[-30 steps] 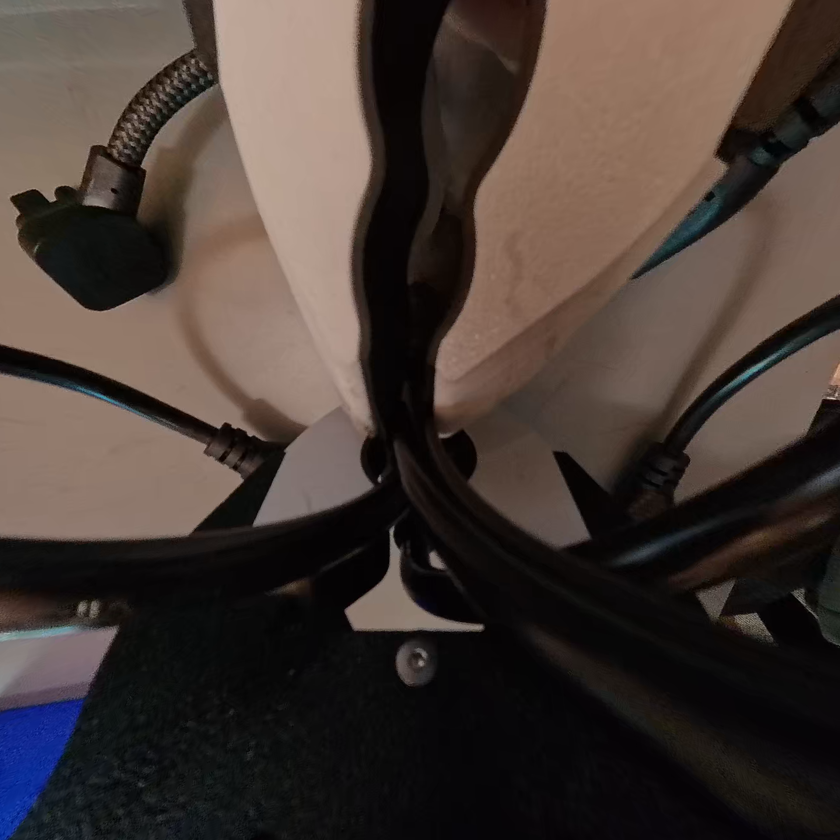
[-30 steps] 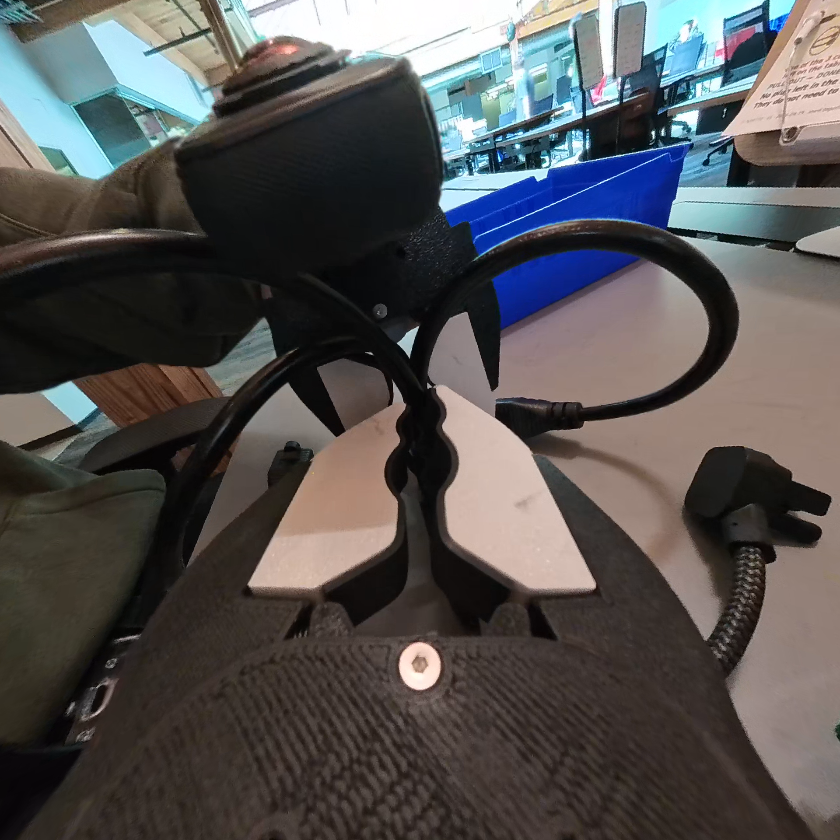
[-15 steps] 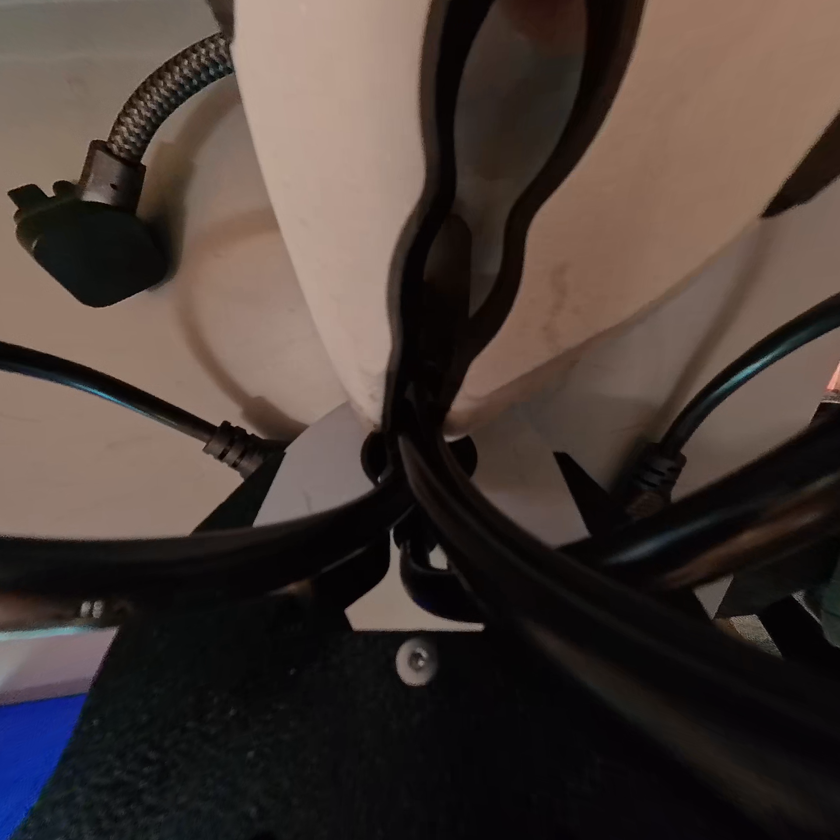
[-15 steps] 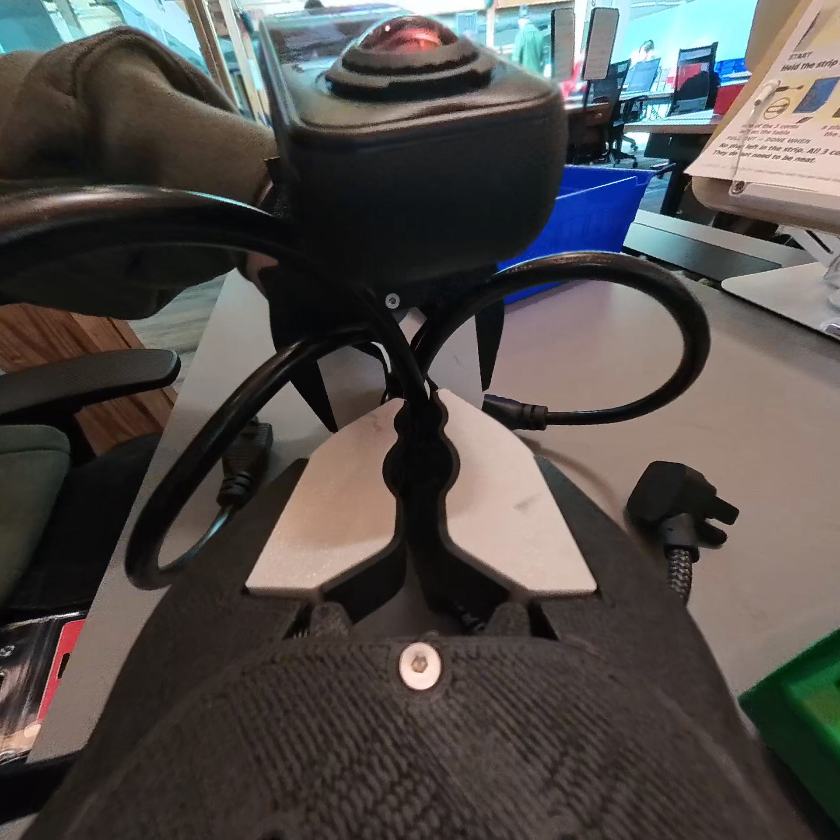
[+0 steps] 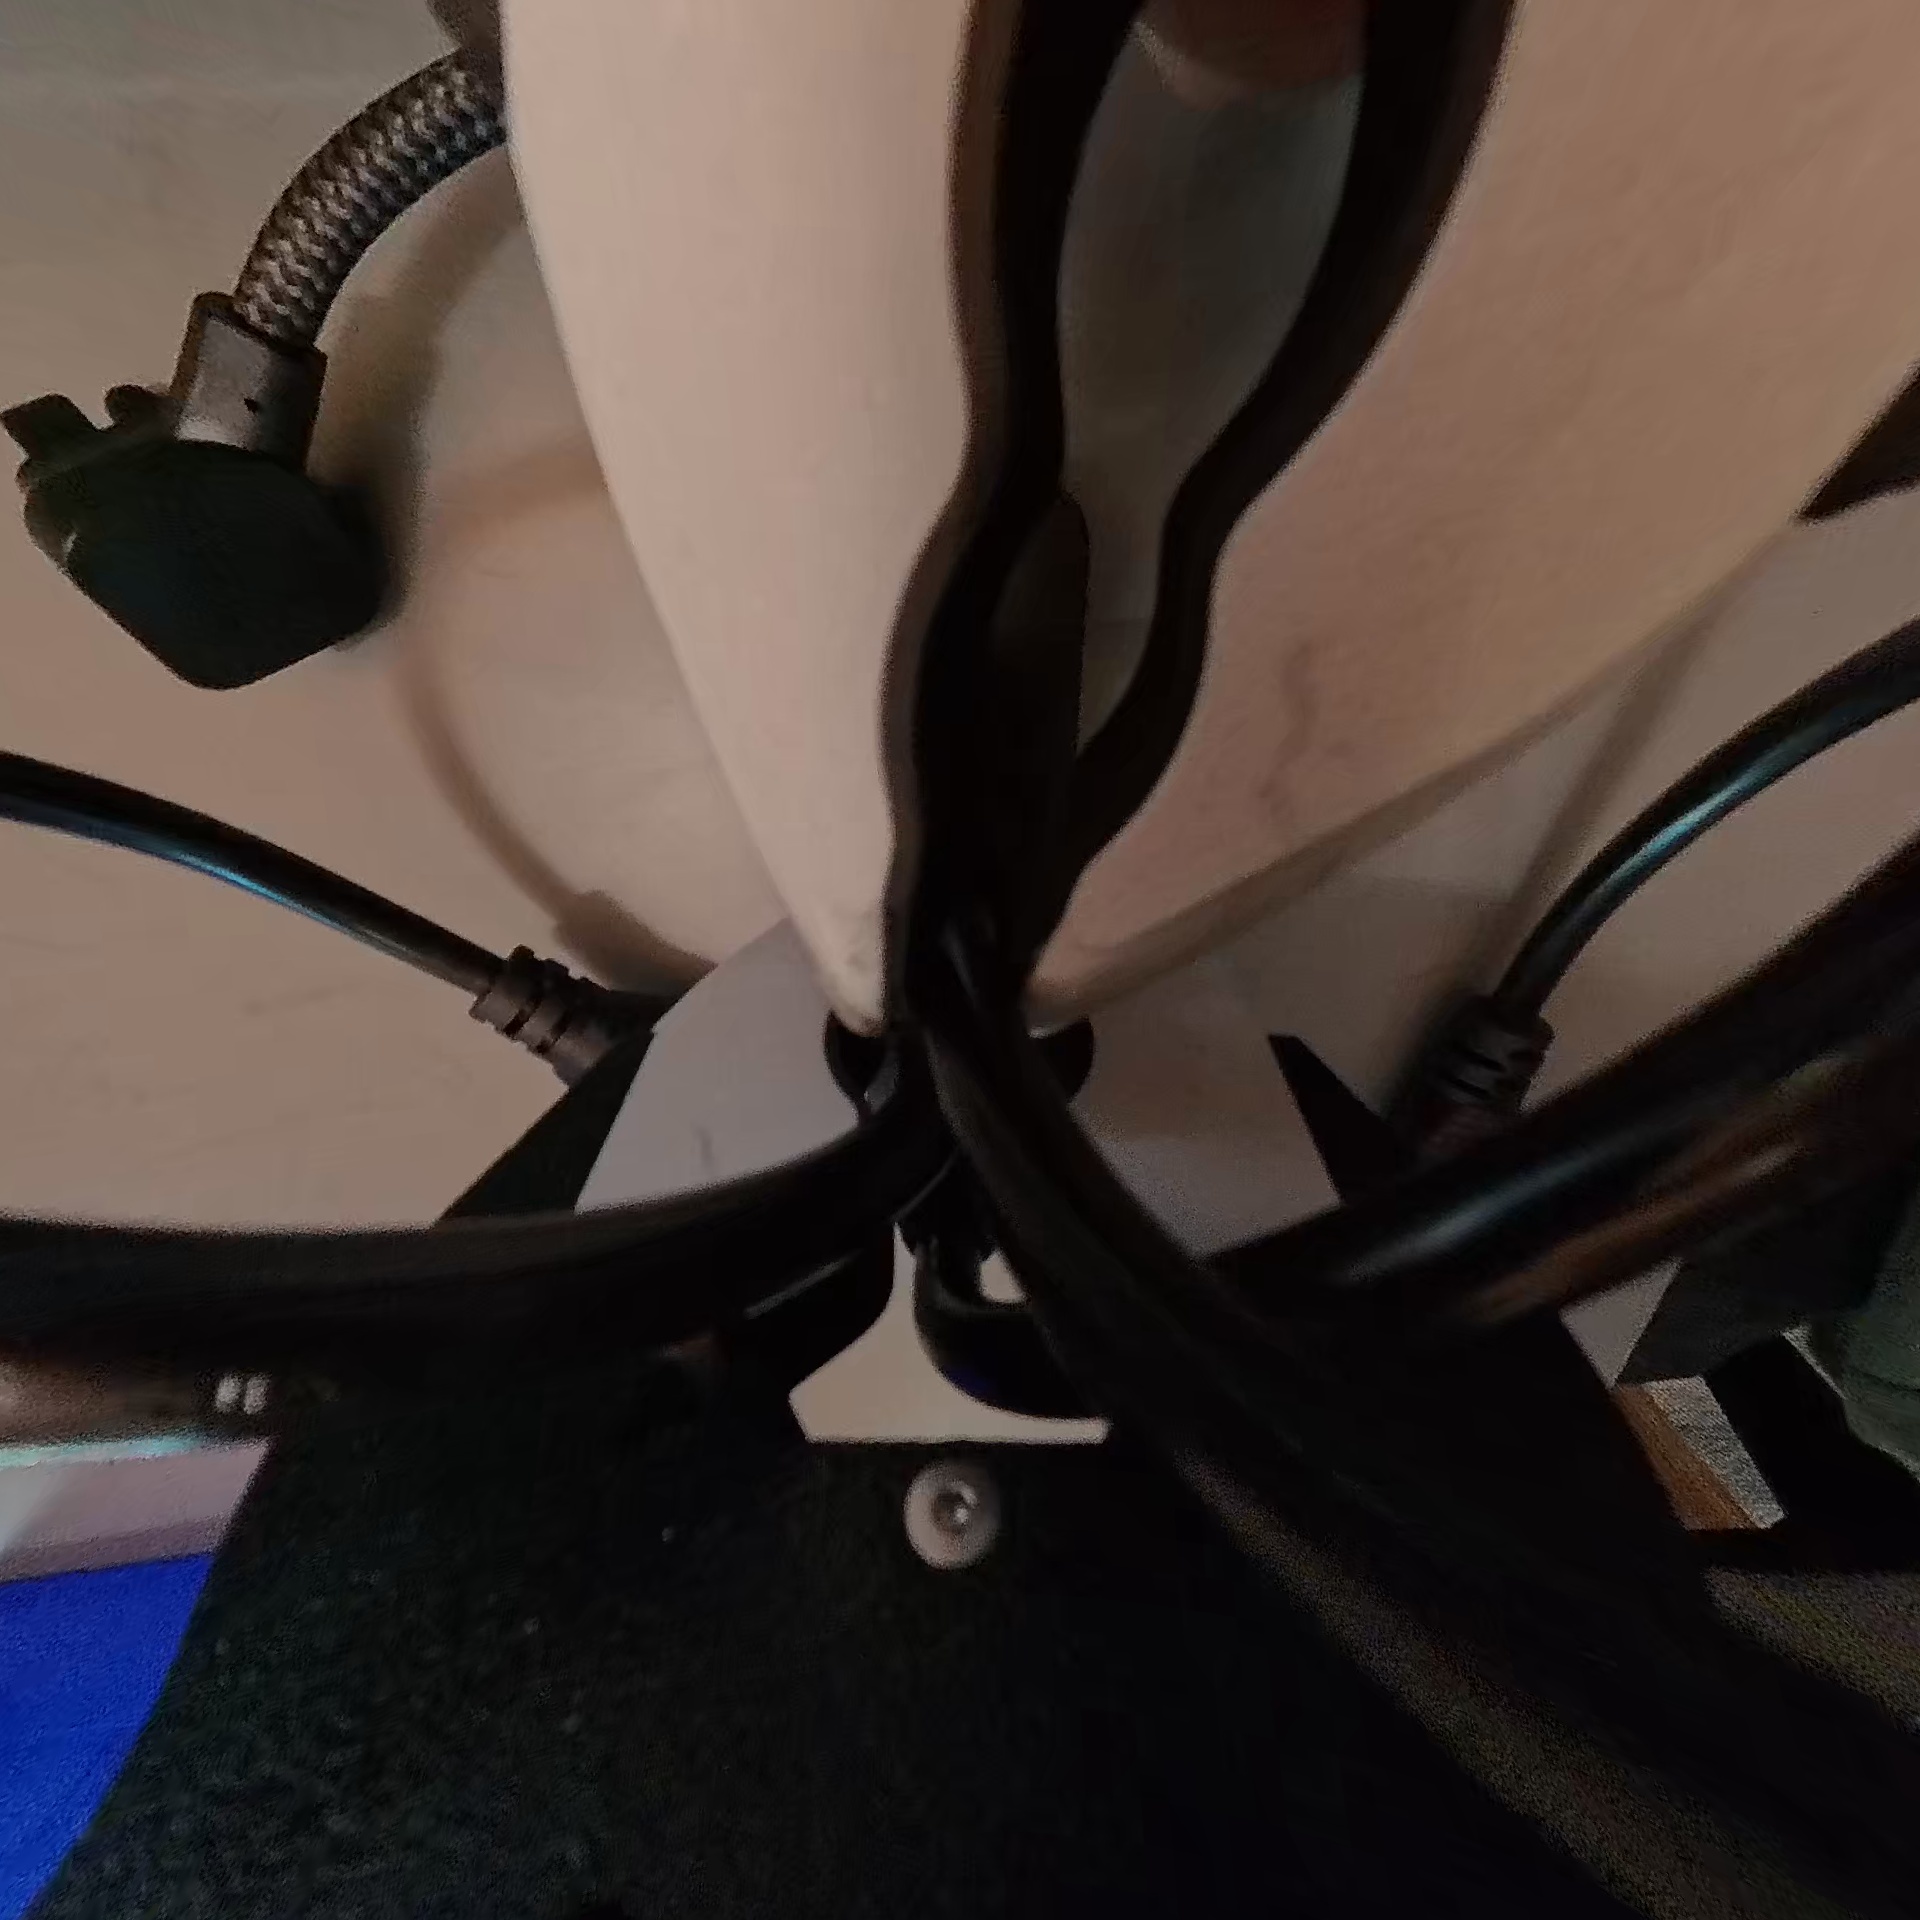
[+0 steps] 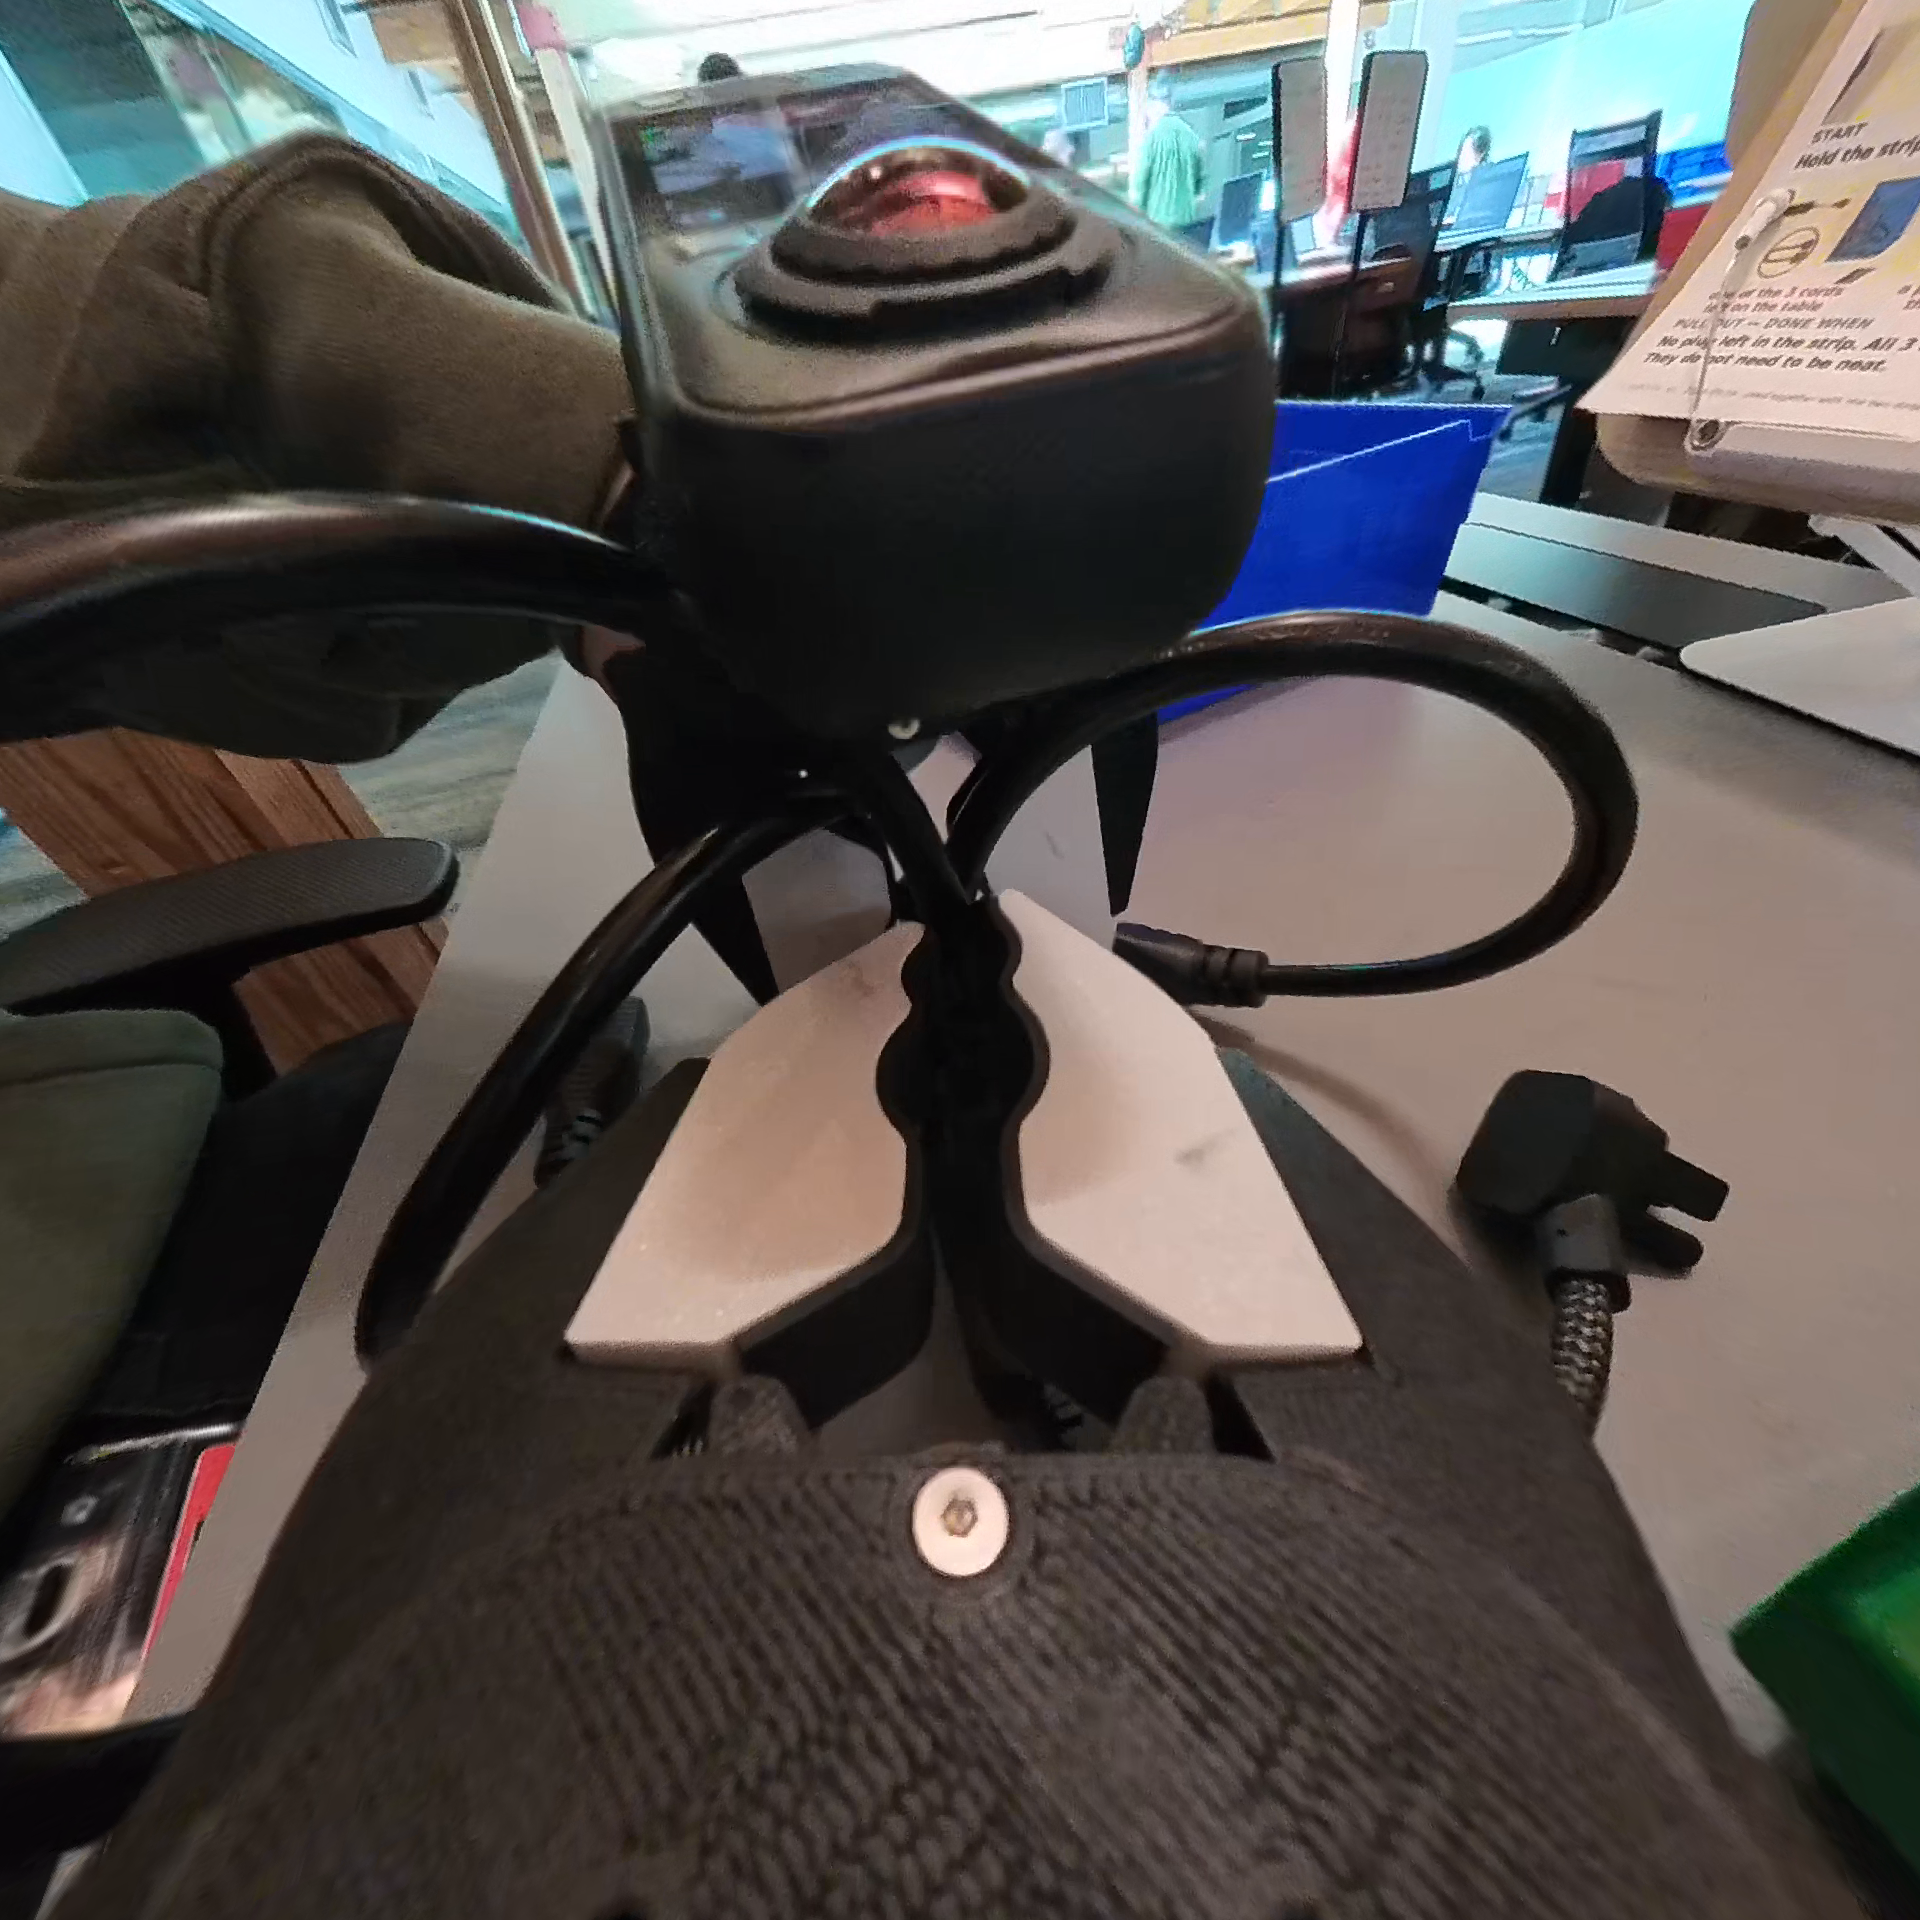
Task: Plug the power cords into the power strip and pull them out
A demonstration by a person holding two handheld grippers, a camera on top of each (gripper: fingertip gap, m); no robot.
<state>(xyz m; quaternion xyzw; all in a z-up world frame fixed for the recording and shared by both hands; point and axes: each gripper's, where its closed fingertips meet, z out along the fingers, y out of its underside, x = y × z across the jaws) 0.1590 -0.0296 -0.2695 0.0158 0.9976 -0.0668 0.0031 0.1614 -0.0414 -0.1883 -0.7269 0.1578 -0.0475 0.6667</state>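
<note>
Both grippers grip one bundle of black power cords (image 6: 1507, 727) above the grey table (image 6: 1610, 1039). My right gripper (image 6: 961, 920) is shut on the cords at its tips; its white fingers (image 5: 727, 520) fill the top of the left wrist view. My left gripper (image 5: 961, 1049) is shut on the same cords from above; its camera housing (image 6: 935, 468) faces the right wrist view. Cord loops hang out on both sides, ending in black connectors (image 6: 1195, 961) (image 5: 540, 1013). A braided cord's black plug (image 6: 1579, 1174) lies loose on the table, also in the left wrist view (image 5: 208, 551). No power strip shows.
A blue bin (image 6: 1351, 520) stands behind the grippers. A green bin (image 6: 1849, 1683) sits at the near right. An instruction sheet on a stand (image 6: 1766, 312) is at the far right. A chair armrest (image 6: 229, 904) and a person's olive sleeve (image 6: 260, 343) are on the left.
The two grippers have come closer together while holding the cords. The right wrist view has swung so the left gripper's camera looms larger. The braided plug has not moved on the table.
</note>
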